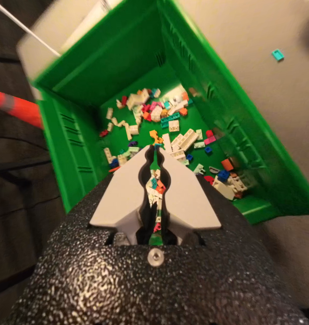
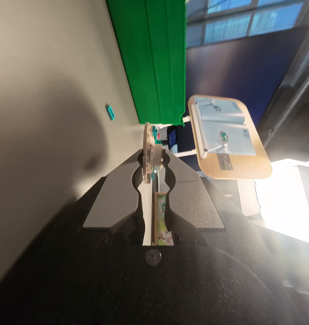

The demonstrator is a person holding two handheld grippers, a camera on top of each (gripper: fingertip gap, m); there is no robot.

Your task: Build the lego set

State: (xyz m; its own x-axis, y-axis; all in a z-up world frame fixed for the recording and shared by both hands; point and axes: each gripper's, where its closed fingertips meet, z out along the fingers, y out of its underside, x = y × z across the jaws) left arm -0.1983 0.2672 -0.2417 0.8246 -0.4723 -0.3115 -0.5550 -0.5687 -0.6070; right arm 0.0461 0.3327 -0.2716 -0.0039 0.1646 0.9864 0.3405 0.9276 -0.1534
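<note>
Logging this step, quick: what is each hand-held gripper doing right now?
Left hand-held gripper: closed on a small teal brick above the green bin.
Right hand-held gripper: closed on a tan-and-teal lego assembly.

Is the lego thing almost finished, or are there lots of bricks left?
Only a start is done: the right gripper holds a small tan-and-teal assembly. The left gripper pinches a tiny teal piece over the green bin. Many loose bricks remain there, so most building is left.
</note>
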